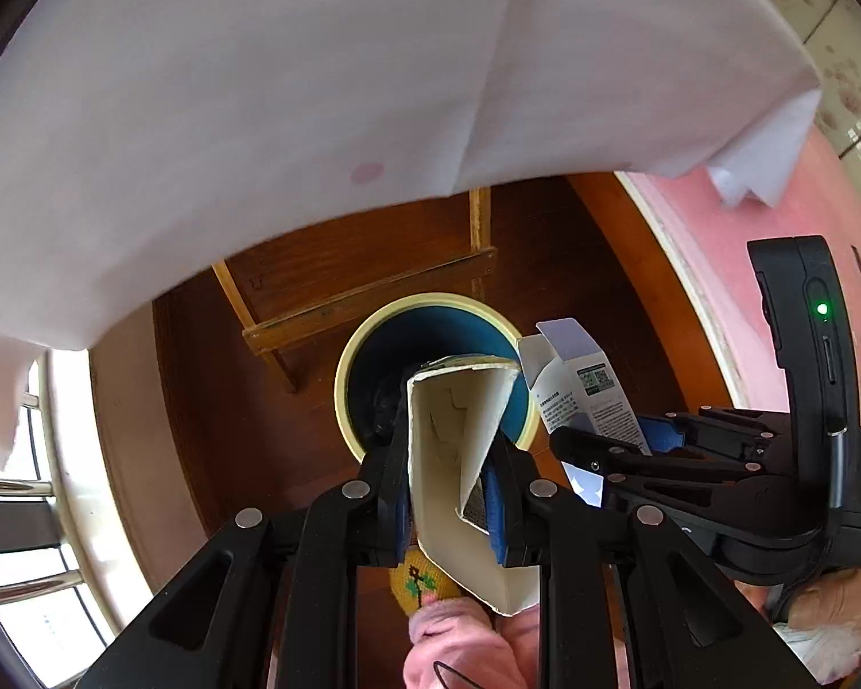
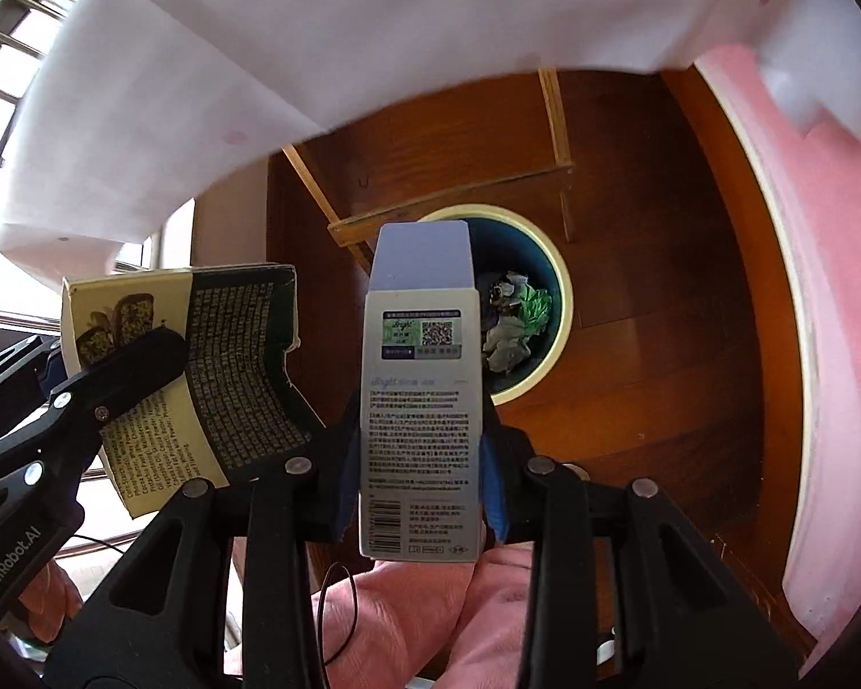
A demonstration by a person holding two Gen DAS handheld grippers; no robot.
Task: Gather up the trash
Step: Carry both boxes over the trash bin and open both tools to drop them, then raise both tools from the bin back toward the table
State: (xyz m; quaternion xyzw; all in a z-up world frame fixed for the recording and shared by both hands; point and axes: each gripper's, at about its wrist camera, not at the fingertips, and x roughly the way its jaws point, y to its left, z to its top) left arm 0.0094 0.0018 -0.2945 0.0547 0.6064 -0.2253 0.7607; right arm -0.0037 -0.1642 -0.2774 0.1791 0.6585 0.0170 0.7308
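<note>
While both tongs hang over the trash bin (image 2: 522, 298), each is clenched on an empty carton.

Left gripper (image 1: 450, 494) pinches a torn, opened food box (image 1: 448, 459) across its thin walls; right gripper (image 2: 422, 459) grips a slim grey carton (image 2: 422, 402) at mid-length. Both look light, crushable, best held by the flat sides. Readable: "Bright", a QR code, "GenRobot.AI" on the tool; the ingredient print is too small.
</note>
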